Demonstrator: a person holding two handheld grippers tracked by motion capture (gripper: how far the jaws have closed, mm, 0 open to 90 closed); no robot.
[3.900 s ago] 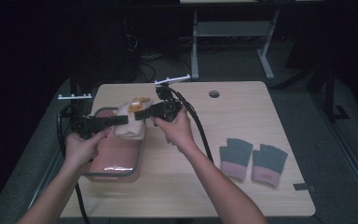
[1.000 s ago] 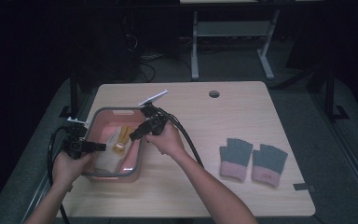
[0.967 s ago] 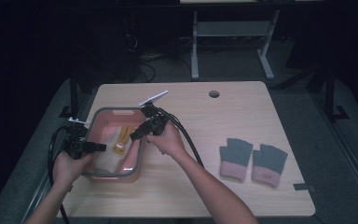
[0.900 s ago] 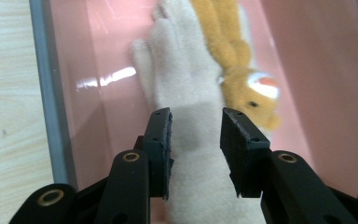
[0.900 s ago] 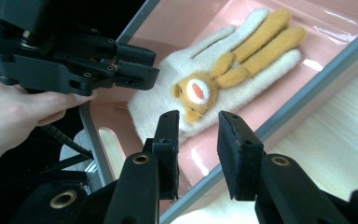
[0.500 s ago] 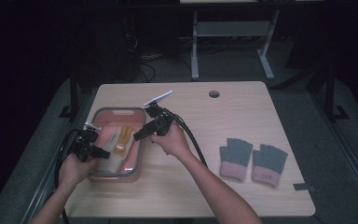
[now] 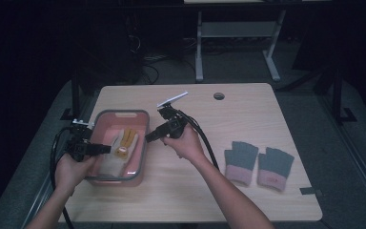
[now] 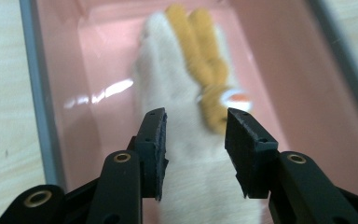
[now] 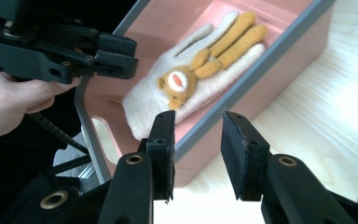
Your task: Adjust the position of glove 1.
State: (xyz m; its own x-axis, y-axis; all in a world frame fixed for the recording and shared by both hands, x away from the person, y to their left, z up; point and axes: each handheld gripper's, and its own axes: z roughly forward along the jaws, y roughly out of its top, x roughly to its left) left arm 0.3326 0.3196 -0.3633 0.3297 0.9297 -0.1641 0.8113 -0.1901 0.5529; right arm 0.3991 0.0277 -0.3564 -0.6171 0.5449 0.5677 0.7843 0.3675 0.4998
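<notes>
Your left tongs [image 7: 106, 149] stand part open with nothing between the pads, having just been opening; they hover over the near left part of the bin, pointing across it. Your right tongs [image 7: 148, 138] are likewise part open and empty, having just been opening, and hang just beside the bin's right wall, over the rim's outer edge.

Largest first: the light wooden bench [image 7: 248, 191] carries everything. On its left part sits the pink rectangular plastic bin with a grey rim [image 7: 141, 143]. Inside the bin, flat on the floor, lies the cream knitted glove with orange-yellow fingers and a small round orange-and-white patch [image 7: 122, 143]; in the left gripper view its cuff end lies below your left tongs [image 8: 193, 140], apart from the pads. Well apart, on the right part of the bench, lies a pair of grey fingerless gloves with pink cuffs [image 7: 259, 162], side by side.
</notes>
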